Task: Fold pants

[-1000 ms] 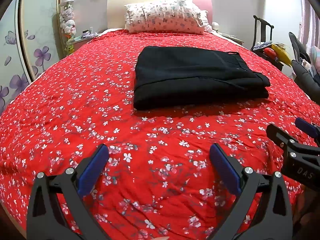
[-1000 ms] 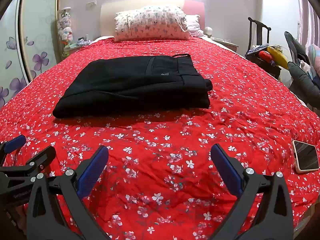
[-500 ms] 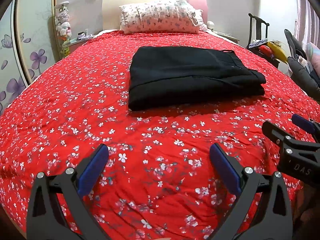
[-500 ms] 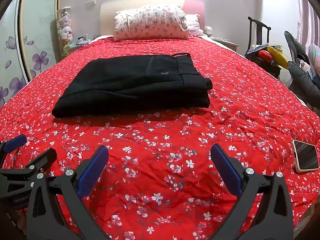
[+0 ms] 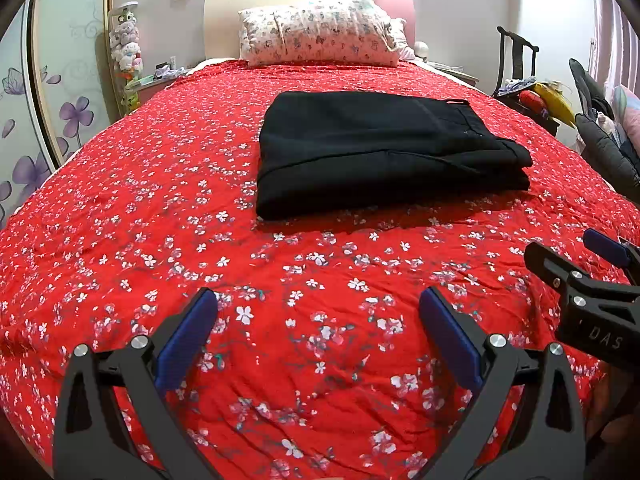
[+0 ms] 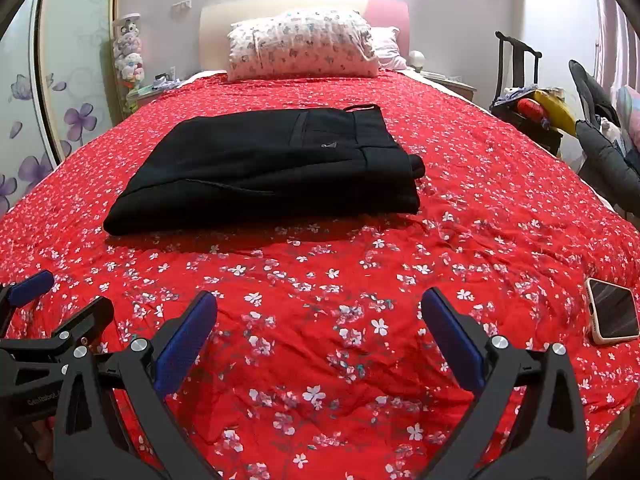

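Black pants (image 5: pixel 384 152) lie folded in a neat rectangle on a red floral bed (image 5: pixel 140 220), well ahead of both grippers and touched by neither. The left gripper (image 5: pixel 318 322) hangs released, jaws wide, holding nothing, with the pants ahead and slightly to its right. The right gripper (image 6: pixel 320 322) is likewise spread and empty, the pants ahead to its left. Only the right wrist view shows a phone (image 6: pixel 612 310) lying on the bed, just right of that gripper.
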Tool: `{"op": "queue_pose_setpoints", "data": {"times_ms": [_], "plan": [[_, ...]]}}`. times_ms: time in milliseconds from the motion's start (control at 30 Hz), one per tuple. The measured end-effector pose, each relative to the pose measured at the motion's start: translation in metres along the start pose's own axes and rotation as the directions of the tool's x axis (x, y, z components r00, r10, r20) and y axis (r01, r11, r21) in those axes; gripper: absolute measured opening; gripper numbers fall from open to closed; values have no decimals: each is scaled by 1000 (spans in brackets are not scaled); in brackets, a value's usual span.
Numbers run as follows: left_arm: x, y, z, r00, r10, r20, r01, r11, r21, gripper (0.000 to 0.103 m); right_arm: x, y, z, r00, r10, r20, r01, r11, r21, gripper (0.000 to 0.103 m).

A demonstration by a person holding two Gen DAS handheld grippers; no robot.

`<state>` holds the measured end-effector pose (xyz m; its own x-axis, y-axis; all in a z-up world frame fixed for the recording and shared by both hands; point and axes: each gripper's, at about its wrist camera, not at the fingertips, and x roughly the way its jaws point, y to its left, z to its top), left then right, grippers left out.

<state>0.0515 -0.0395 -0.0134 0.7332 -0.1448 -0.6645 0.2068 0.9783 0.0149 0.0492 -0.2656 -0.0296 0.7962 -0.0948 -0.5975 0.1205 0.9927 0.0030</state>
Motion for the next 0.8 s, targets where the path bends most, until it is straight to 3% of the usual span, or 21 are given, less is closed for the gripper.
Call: {"op": "queue_pose_setpoints", "data": {"times_ms": [800], "plan": [[4,1,-2,1000,2,-6,-2,1000,-1,101,2,-5,-1,1000,4,-5,-4,1000,0,102]]}}
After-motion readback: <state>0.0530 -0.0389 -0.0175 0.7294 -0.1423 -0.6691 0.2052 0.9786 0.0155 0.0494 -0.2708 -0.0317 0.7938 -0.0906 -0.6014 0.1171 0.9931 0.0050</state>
